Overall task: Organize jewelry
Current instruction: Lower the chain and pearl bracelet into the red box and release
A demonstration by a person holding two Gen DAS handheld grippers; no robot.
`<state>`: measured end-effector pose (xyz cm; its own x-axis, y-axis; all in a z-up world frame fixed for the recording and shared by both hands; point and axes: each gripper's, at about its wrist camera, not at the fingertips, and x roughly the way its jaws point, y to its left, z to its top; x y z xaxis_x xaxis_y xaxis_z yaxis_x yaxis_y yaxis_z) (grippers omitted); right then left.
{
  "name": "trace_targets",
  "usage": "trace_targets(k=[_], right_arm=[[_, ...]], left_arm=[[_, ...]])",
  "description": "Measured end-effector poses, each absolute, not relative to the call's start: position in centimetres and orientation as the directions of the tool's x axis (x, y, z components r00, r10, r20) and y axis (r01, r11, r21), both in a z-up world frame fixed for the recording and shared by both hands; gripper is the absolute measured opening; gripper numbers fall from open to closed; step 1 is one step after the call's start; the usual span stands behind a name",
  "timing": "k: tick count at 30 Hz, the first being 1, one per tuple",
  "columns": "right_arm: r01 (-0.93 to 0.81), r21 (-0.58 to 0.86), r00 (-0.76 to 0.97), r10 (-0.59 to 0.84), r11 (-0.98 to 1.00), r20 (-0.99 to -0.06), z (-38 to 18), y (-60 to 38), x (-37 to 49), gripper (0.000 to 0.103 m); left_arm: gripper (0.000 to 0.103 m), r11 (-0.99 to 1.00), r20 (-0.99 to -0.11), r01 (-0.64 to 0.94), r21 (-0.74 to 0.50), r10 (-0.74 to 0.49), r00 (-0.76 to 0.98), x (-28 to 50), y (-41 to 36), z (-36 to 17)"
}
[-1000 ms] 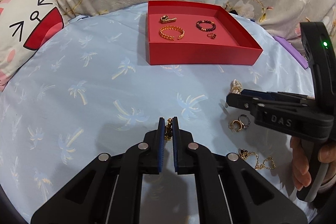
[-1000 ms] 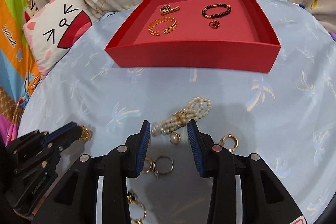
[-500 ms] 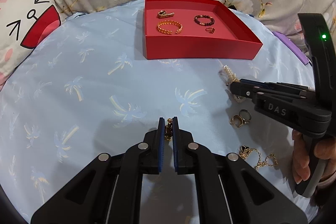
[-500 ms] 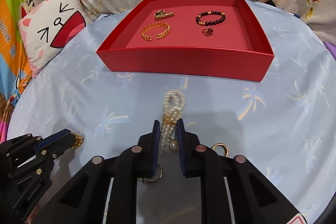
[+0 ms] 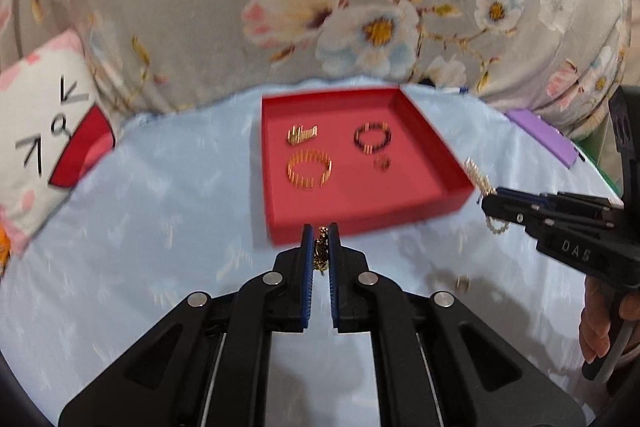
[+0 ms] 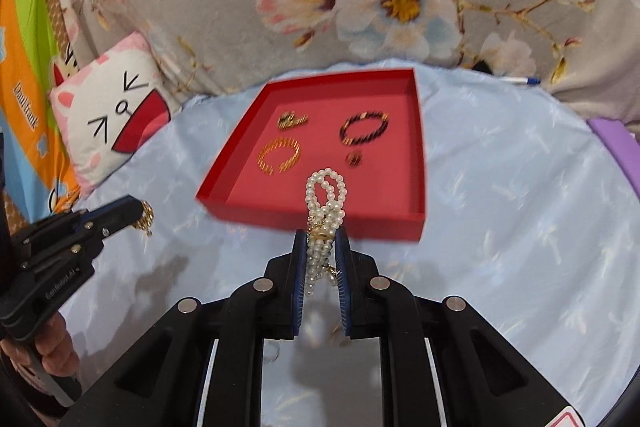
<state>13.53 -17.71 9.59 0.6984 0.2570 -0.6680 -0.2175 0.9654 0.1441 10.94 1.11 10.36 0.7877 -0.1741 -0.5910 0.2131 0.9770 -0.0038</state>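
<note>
Pearl bracelet sits clamped in the right gripper, its loops dangling at the red tray's near wall; they may snag the rim. Left gripper pinches a small gold piece that could slip out.

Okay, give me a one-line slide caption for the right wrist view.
Right gripper carries a pearl bracelet toward the red tray, which already holds four jewelry pieces.
</note>
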Motion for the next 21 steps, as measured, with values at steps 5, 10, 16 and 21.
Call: trace_targets(k=[5, 10, 16, 21], right_arm=[[-0.205, 0.155, 0.705, 0.256, 0.966, -0.662, 11.0, -18.6, 18.1, 0.013], [-0.179, 0.133, 0.681, 0.22, 0.975, -0.699, 9.7, -18.8, 23.4, 0.013], [-0.161, 0.139, 0.642, 0.211, 0.977, -0.737, 6.9, -19.1, 27.7, 0.013], [-0.17, 0.12, 0.615, 0.201, 0.978, -0.763, 5.2, -18.5, 29.6, 0.013]], left_arm=[[0.006, 0.973, -0.565, 0.226, -0.04, -0.209, 0.799, 16.7, -1.6, 13.2], [0.006, 0.967, -0.608, 0.245, -0.064, -0.232, 0.759, 22.7, -4.7, 12.0], [0.006, 0.971, -0.691, 0.226, -0.081, -0.218, 0.689, 28.9, -6.5, 8.0], [0.006, 0.977, -0.731, 0.2, -0.079, -0.193, 0.654, 31.7, -6.7, 5.7]])
